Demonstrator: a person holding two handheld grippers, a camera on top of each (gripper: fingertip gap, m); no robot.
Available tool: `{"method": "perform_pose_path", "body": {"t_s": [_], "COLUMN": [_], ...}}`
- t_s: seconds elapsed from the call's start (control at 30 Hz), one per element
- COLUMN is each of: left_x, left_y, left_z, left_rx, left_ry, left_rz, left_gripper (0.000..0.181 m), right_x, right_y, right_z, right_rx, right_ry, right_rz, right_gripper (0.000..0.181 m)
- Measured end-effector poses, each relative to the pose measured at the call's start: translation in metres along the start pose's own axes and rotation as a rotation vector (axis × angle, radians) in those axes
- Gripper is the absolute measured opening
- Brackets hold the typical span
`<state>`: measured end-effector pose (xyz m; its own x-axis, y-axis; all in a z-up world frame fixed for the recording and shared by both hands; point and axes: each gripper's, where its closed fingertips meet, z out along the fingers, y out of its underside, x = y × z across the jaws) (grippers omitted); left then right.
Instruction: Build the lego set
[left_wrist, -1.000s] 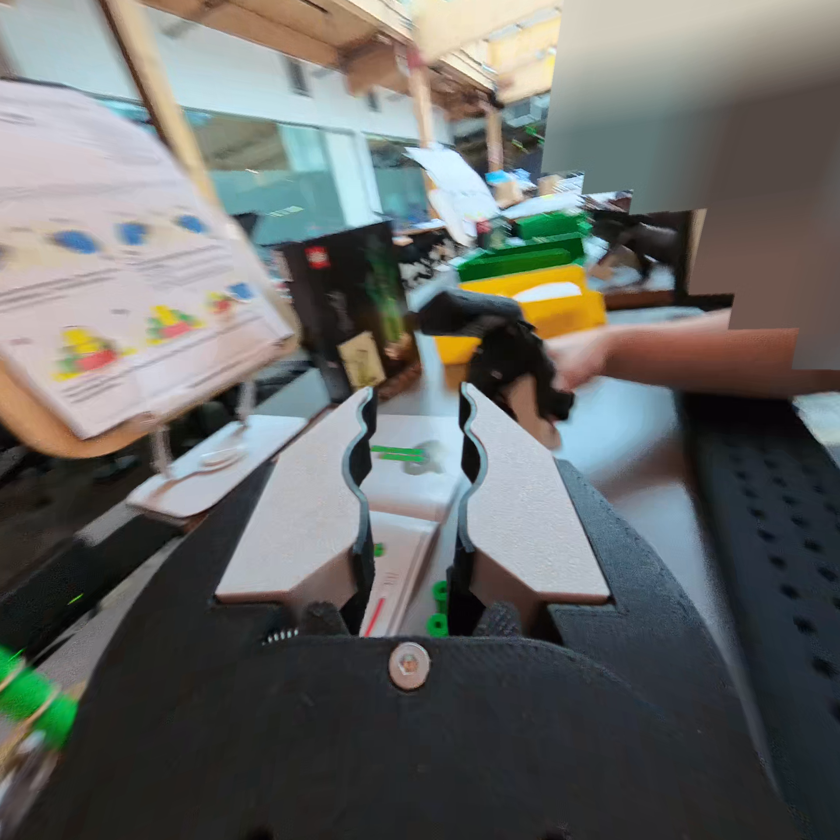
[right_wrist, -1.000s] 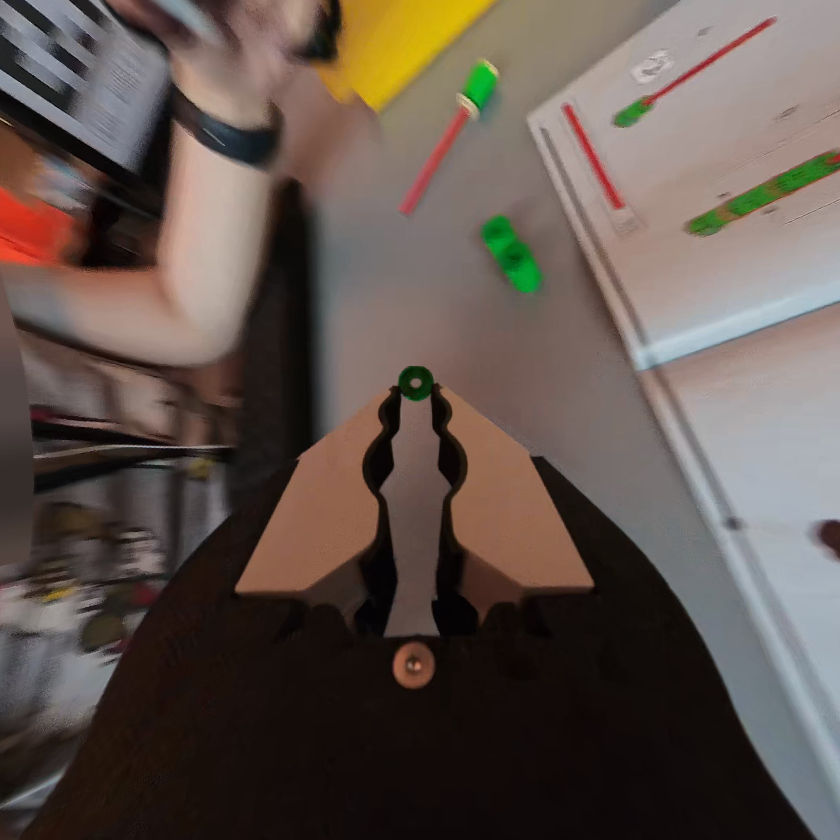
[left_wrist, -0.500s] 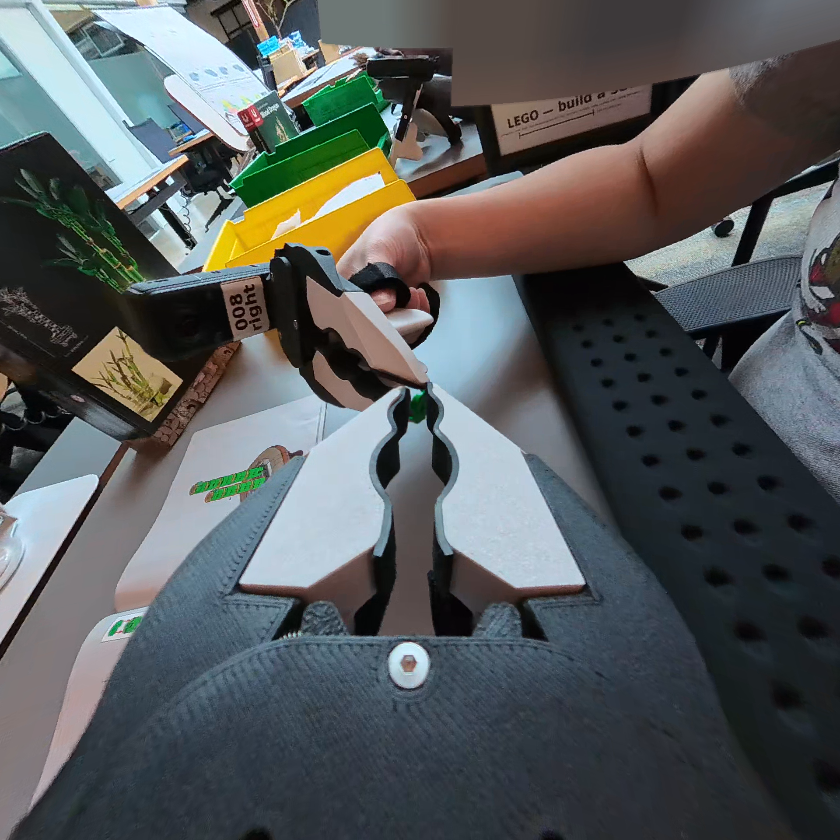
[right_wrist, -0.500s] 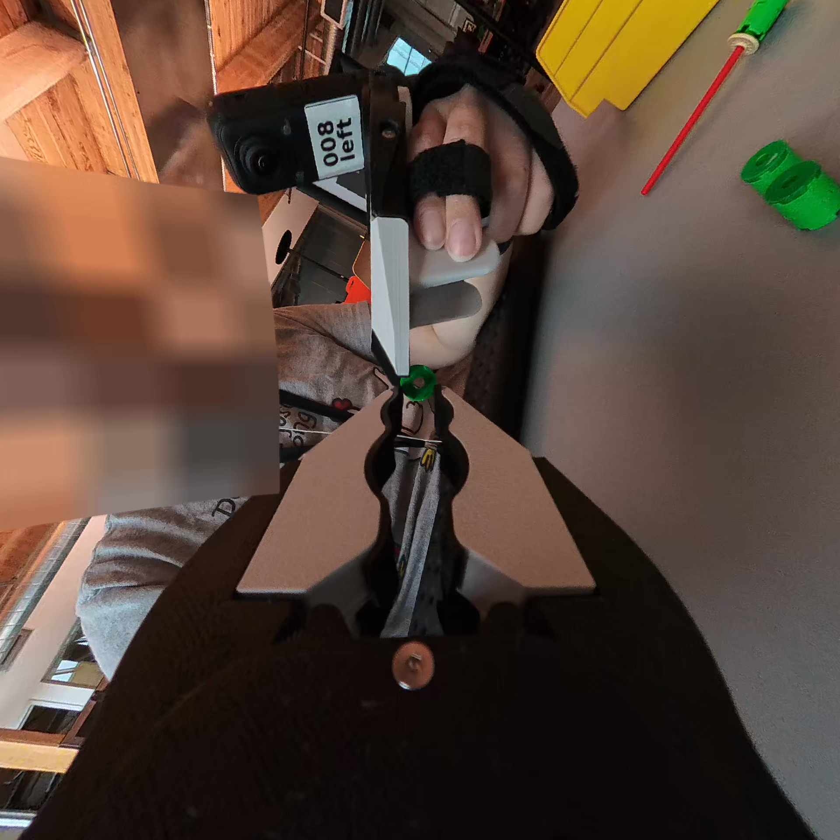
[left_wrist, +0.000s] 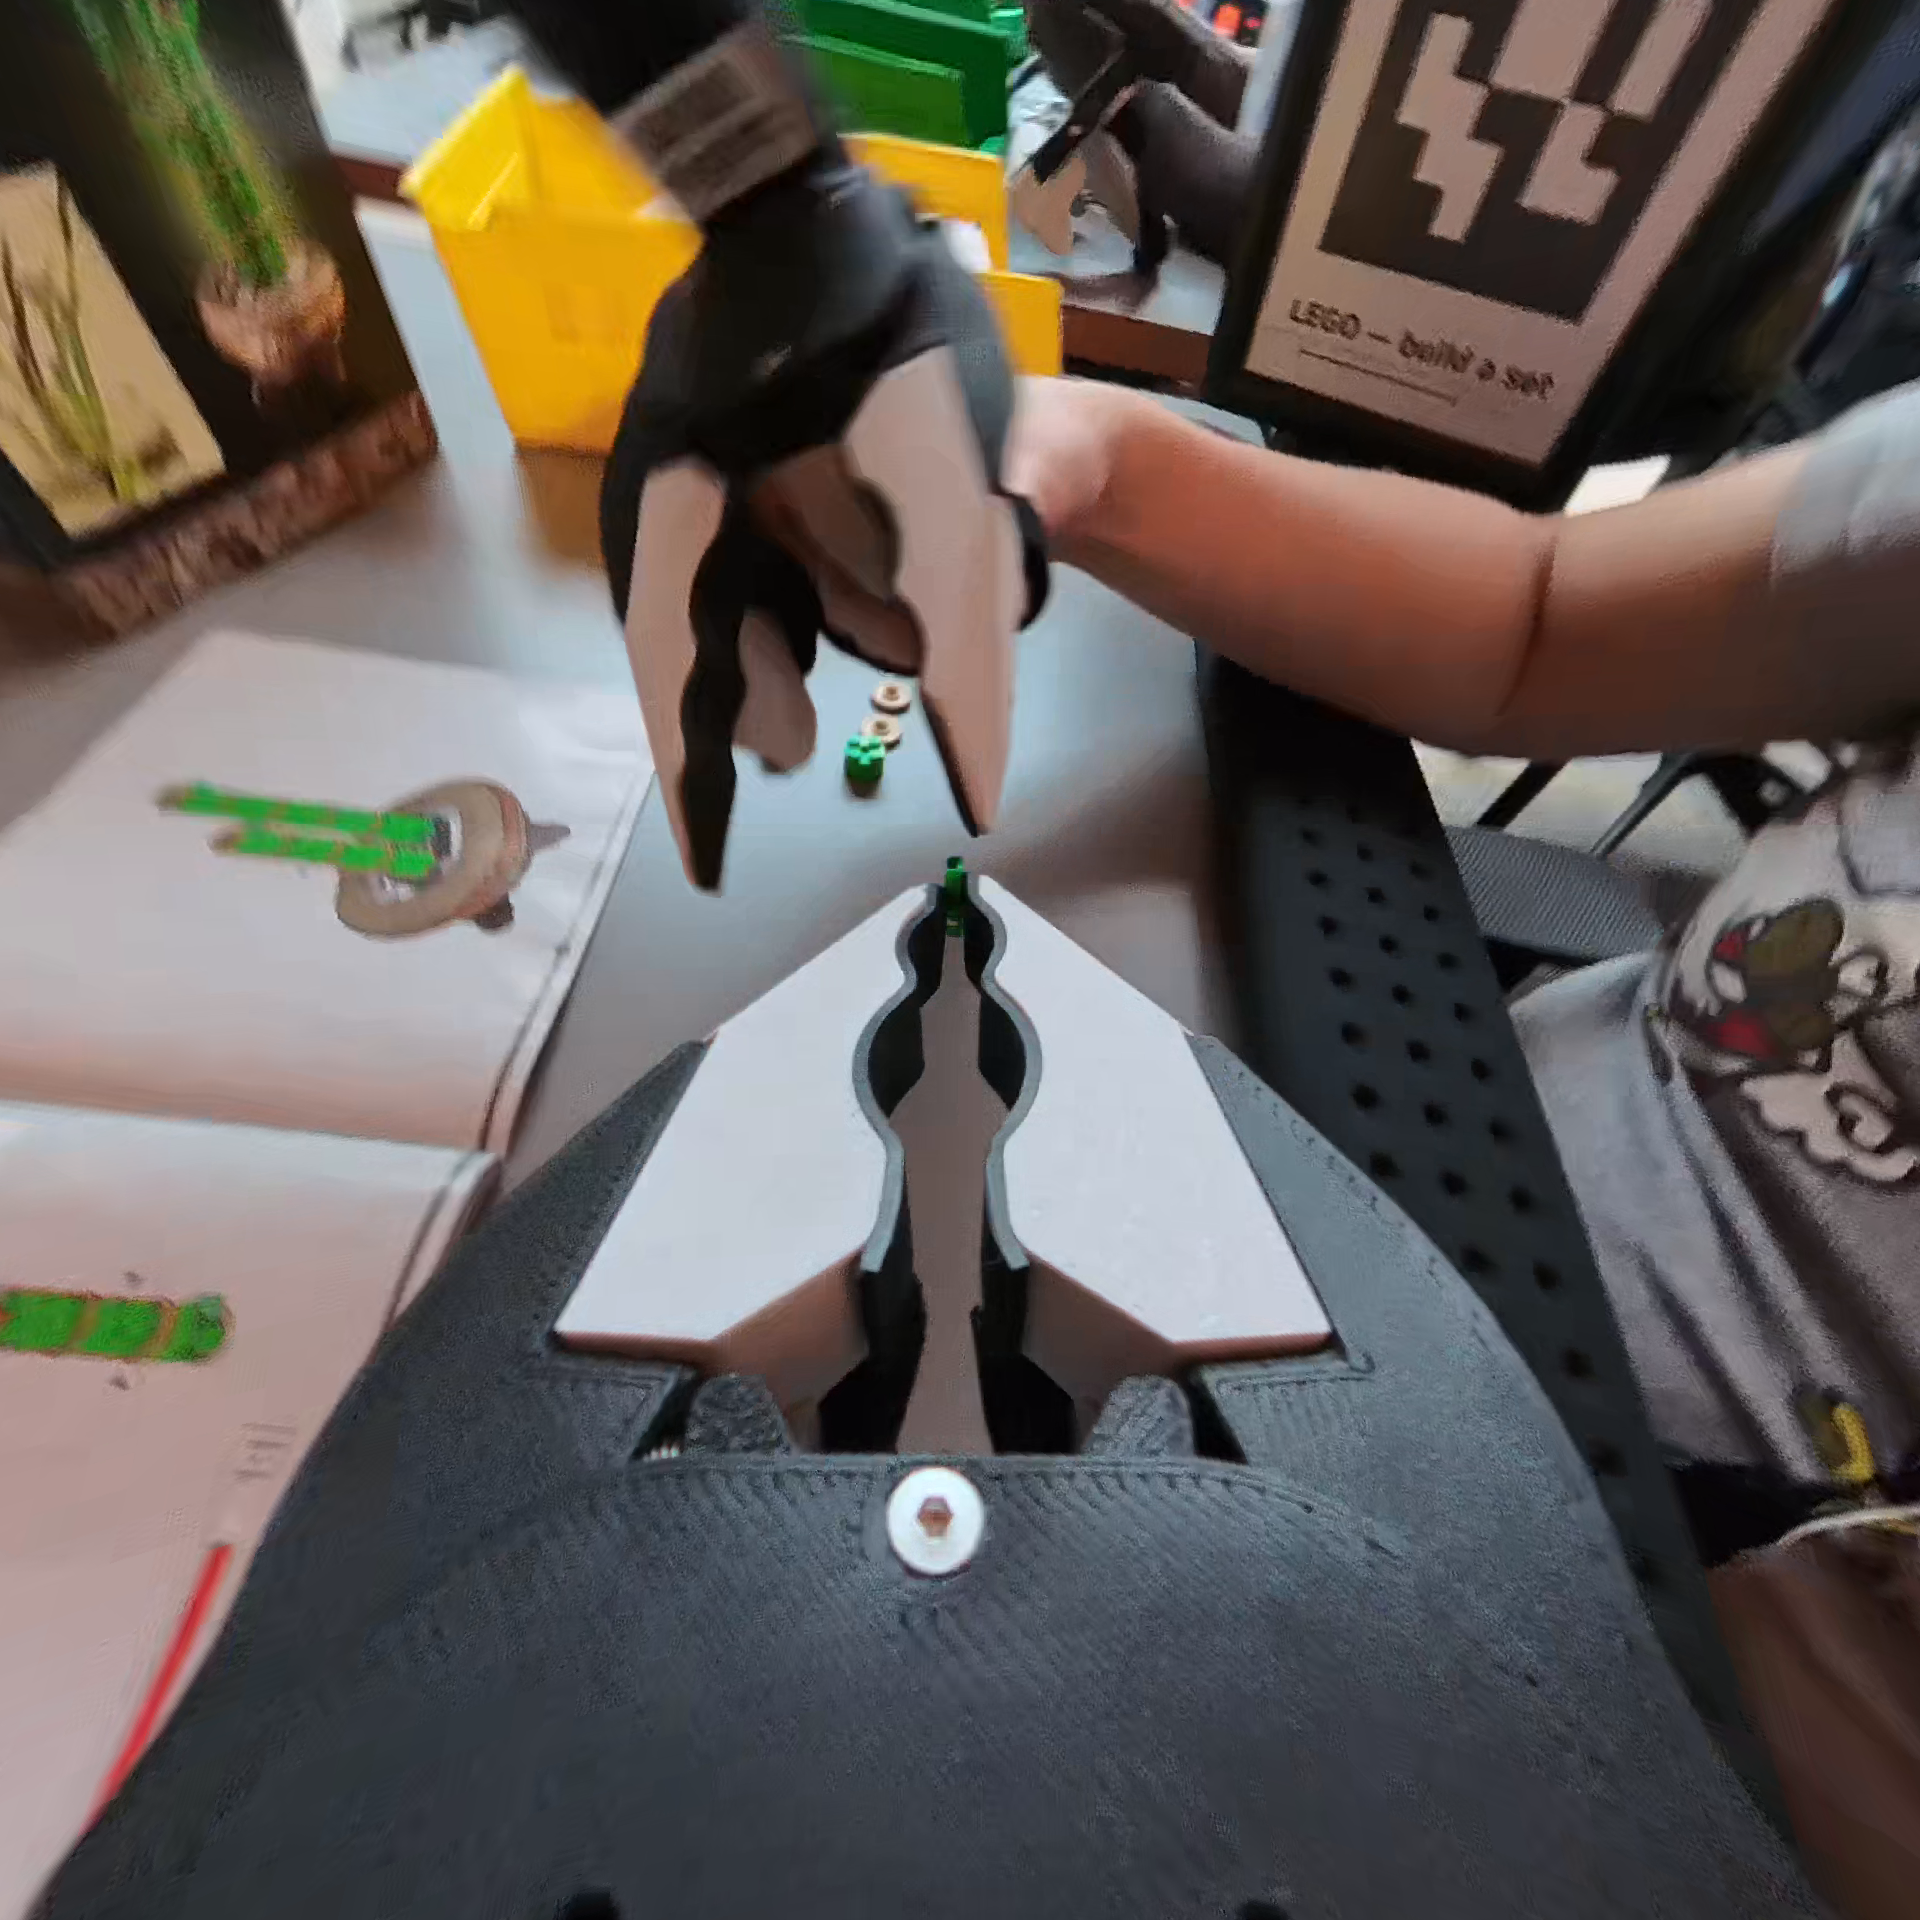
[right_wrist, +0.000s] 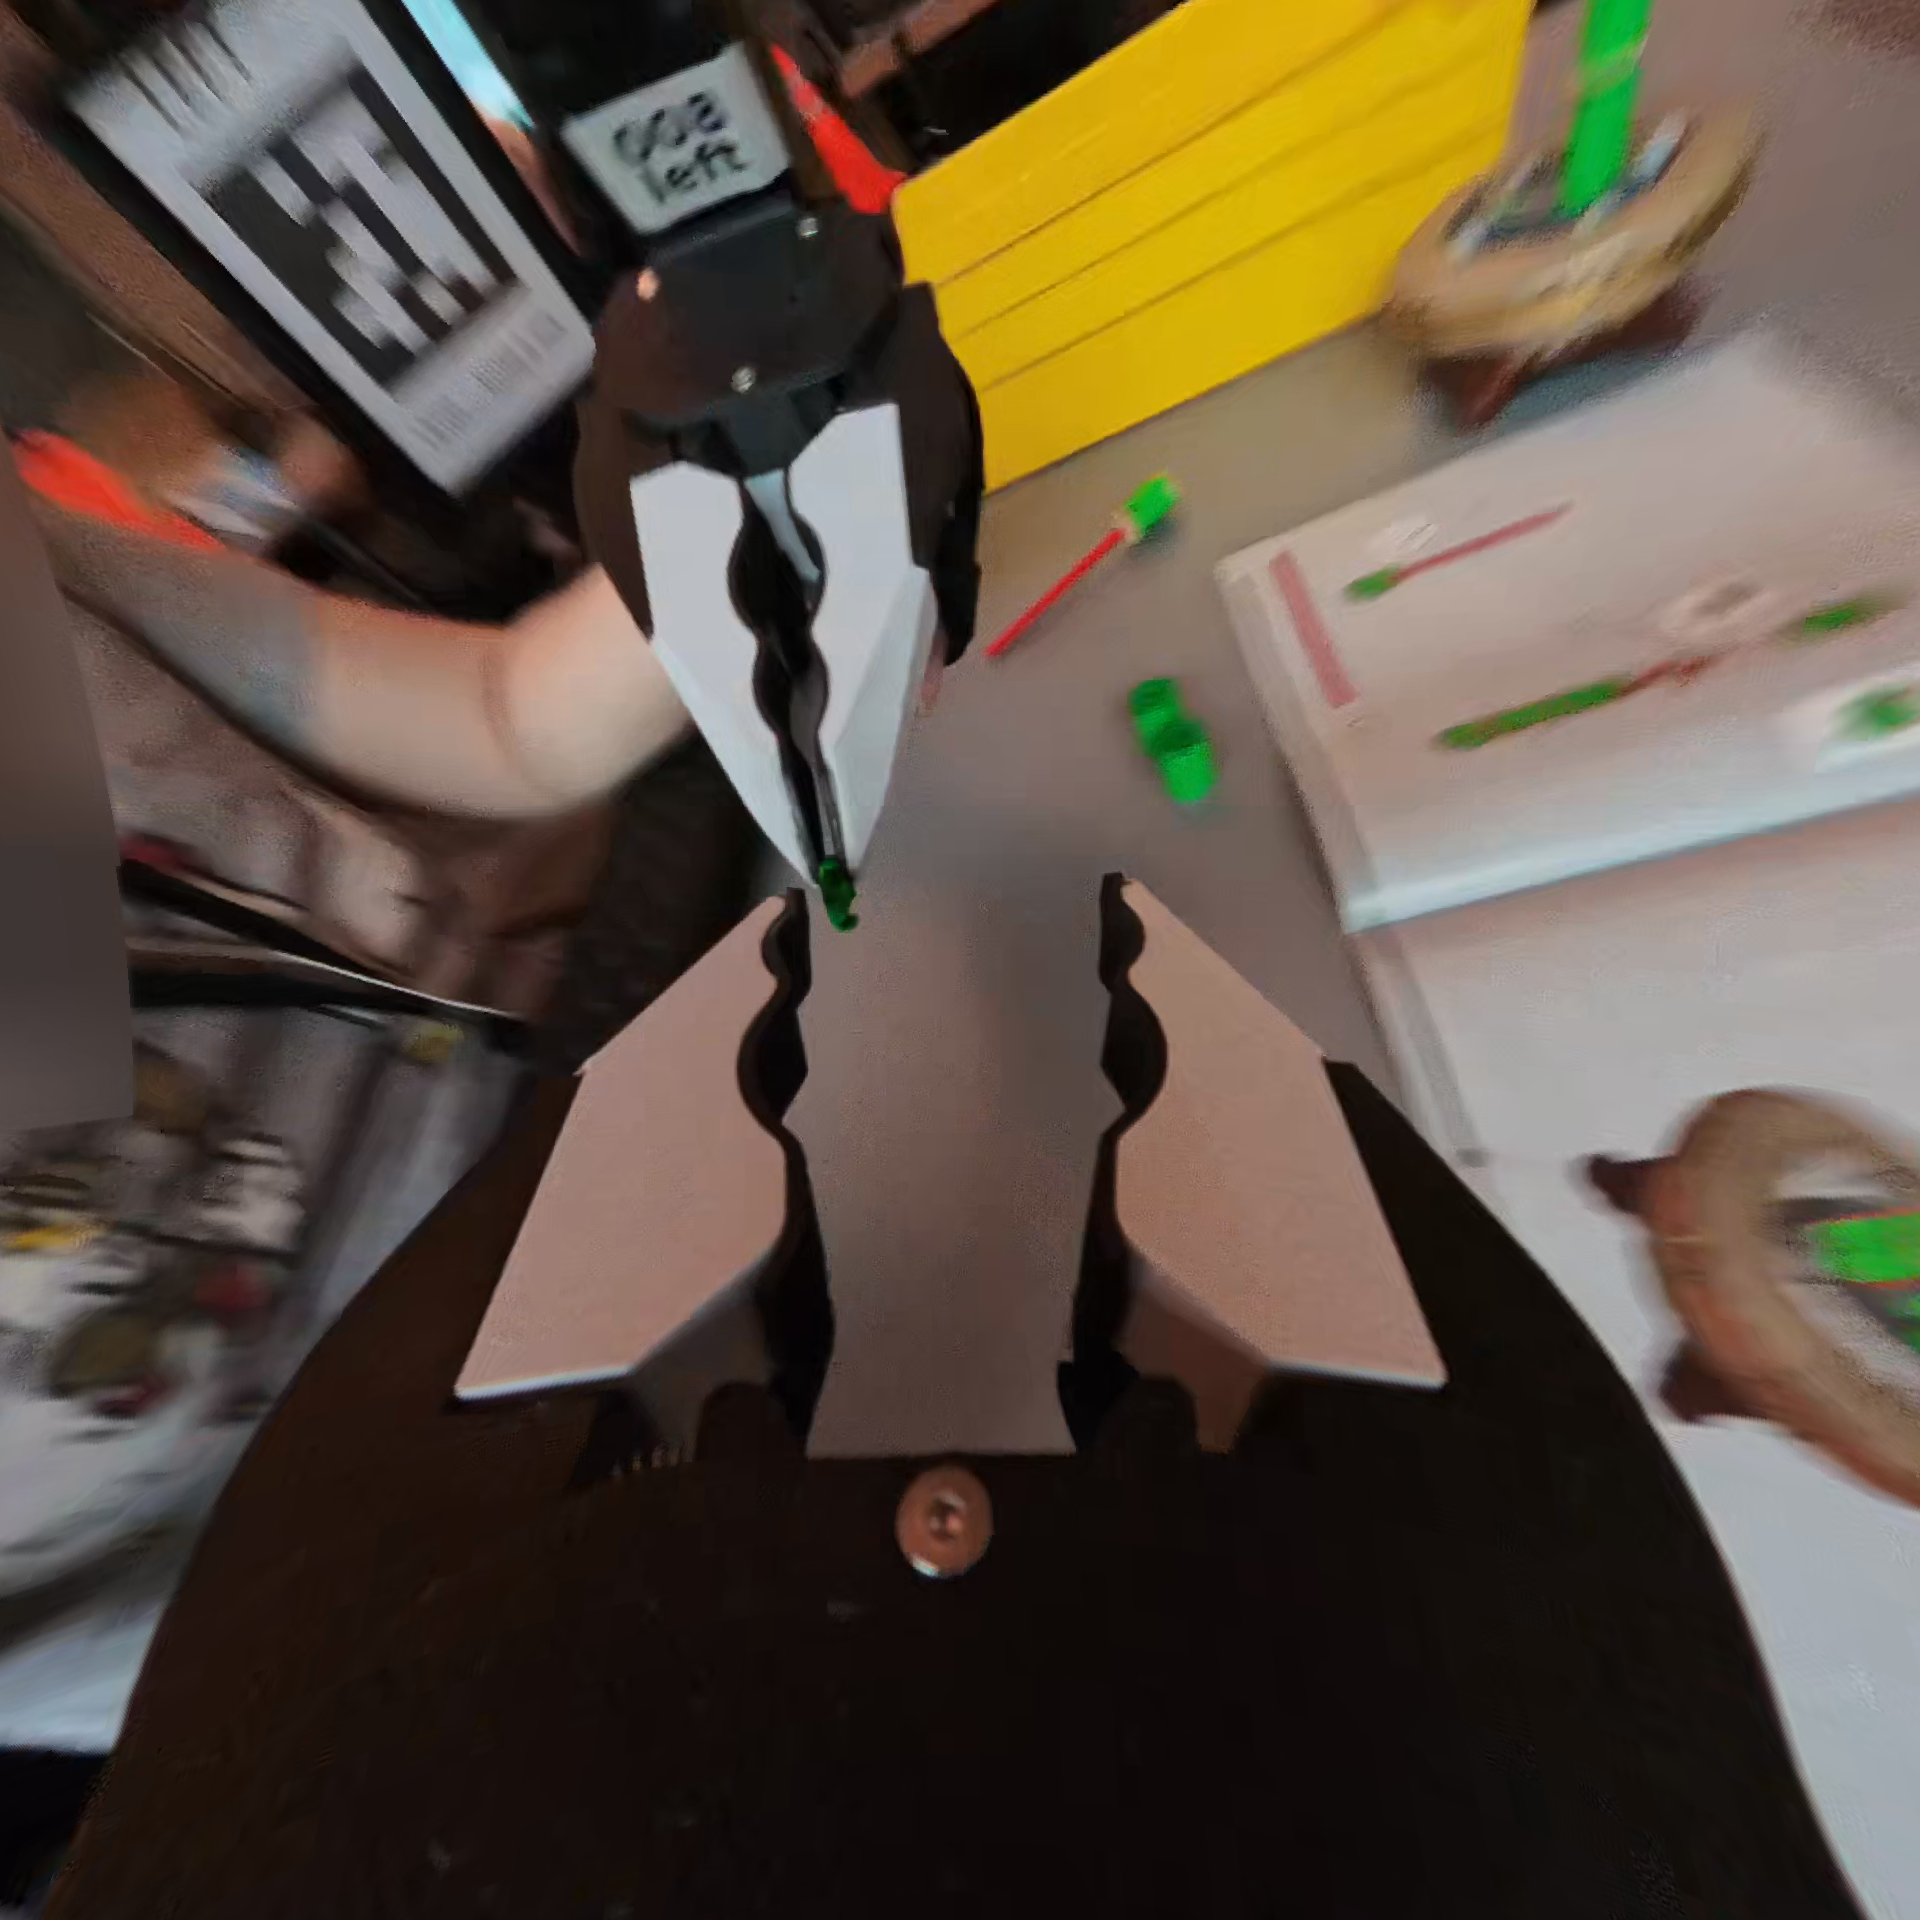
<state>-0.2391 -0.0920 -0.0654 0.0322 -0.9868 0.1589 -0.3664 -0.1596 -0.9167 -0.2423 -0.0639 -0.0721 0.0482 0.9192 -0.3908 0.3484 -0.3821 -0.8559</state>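
Left claw (left_wrist: 954, 896) pinched nearly closed on a small green lego piece (left_wrist: 954, 891), gripped at the very fingertips and poking out past them. Same claw seen from the opposite side in the right wrist view (right_wrist: 831, 883), tips pointing down, green piece (right_wrist: 834, 902) at its end. Right claw (right_wrist: 954, 902) spread wide, nothing between its fingers, left fingertip just beside the green piece, touching or not impossible to tell. Right claw in the left wrist view (left_wrist: 842, 857) hanging tips-down just beyond the left claw's tips, held by a person's hand (left_wrist: 1070, 468).

Beyond the left claw on the grey table (left_wrist: 520, 540): a small green stud piece (left_wrist: 863, 755) and two tan round pieces (left_wrist: 885, 712) in a short row. To its left, an open instruction booklet (left_wrist: 260, 935). Farther ahead, a yellow bin (left_wrist: 551, 270).

Ahead and right of the right claw: a green cylinder piece (right_wrist: 1172, 738) lying on the table, and past it a red rod with a green end (right_wrist: 1081, 566). Much of the right wrist view smeared by motion blur.
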Motion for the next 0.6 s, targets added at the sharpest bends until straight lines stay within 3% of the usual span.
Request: {"method": "perform_pose_path", "body": {"t_s": [0.1, 0.17, 0.33, 0.6], "left_x": [-0.011, -0.017, -0.023, -0.033], "left_y": [0.006, 0.011, 0.013, 0.016], "left_z": [0.006, 0.007, 0.006, 0.003], "left_rx": [-0.002, -0.009, 0.023, 0.046], "left_ry": [0.028, 0.034, 0.049, 0.032], "left_rz": [-0.246, -0.348, -0.511, -0.594], "left_gripper": [0.001, 0.001, 0.000, 0.001], "right_x": [-0.002, -0.009, 0.008, 0.015], "right_y": [-0.004, -0.003, 0.011, 0.012], "right_z": [-0.003, 0.003, 0.017, 0.018], "right_rx": [-0.049, -0.097, -0.260, -0.247], "right_ry": [0.328, 0.442, 0.589, 0.603], "right_rz": [-0.573, -0.805, -0.903, -0.839], "right_gripper": [0.043, 0.031, 0.019, 0.016]}}
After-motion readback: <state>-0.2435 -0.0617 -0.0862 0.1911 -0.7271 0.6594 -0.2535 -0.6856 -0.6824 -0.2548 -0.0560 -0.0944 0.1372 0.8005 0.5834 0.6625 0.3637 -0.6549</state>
